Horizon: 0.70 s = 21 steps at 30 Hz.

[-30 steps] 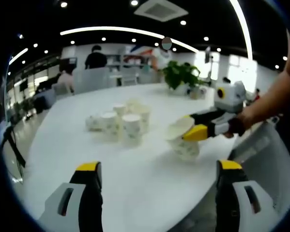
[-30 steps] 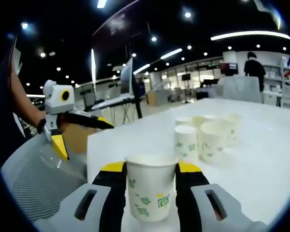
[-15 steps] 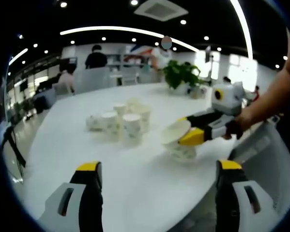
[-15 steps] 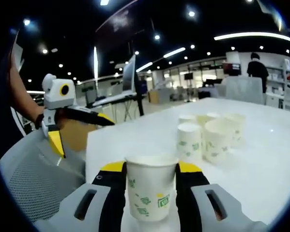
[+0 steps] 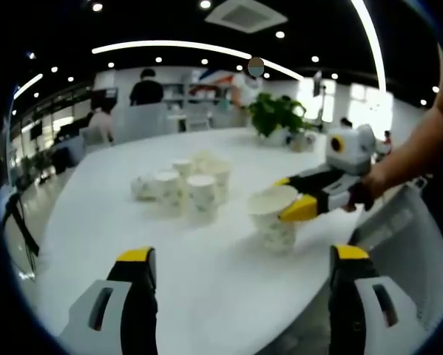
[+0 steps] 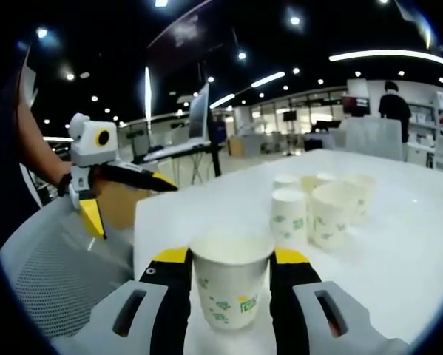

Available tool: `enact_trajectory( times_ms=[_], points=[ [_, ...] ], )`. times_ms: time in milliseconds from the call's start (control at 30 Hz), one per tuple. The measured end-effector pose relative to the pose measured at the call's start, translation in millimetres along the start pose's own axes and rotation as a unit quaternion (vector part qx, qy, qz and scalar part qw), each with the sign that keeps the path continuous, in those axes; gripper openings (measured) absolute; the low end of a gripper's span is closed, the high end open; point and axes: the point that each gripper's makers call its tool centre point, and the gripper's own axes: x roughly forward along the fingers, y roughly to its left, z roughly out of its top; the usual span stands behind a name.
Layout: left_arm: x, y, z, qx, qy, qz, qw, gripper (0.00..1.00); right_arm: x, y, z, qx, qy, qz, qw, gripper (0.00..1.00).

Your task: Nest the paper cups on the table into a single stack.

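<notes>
Between the right gripper's (image 6: pixel 231 277) two yellow-tipped jaws sits a white paper cup (image 6: pixel 231 287) with green printing, upright with its mouth up, the jaws pressed against its sides. In the left gripper view the same gripper (image 5: pixel 291 201) comes in from the right, held by a person's hand (image 5: pixel 363 191), and the held cup (image 5: pixel 274 218) stands on or just above the white table (image 5: pixel 206 281); whether its base touches the tabletop cannot be told.

Ahead of the right gripper and off to its right, well beyond the held cup, stands a cluster of paper cups (image 6: pixel 321 207), close together and all upright as far as the view shows. From the left gripper's side the same cluster (image 5: pixel 184 185) lies straight ahead, farther off than the held cup, which is ahead and to the right.

The left gripper (image 5: pixel 239 296) has its jaws spread wide with nothing between them, hanging over the near edge of the table. In the right gripper view it (image 6: pixel 125 192) appears off to the left, beyond the table edge (image 6: pixel 143 222), its jaws apart.

Far ahead of the left gripper a potted plant (image 5: pixel 279 115) stands on the table. A grey mesh chair back (image 6: pixel 58 274) sits below the left gripper in the right gripper view.
</notes>
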Motion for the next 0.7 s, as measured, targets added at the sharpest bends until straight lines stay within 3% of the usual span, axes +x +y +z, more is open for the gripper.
enact_trajectory(
  times_ms=[500, 700],
  points=[
    [-0.2, 0.0, -0.4, 0.003, 0.002, 0.002, 1.0000, 0.96, -15.0, 8.8, -25.4, -0.013, 0.051, 0.017, 0.9985, 0.40],
    [0.1, 0.2, -1.1, 0.003, 0.003, 0.001, 1.0000, 0.96, -16.8, 9.5, -28.0, -0.035, 0.055, 0.012, 0.9978, 0.40]
  ],
)
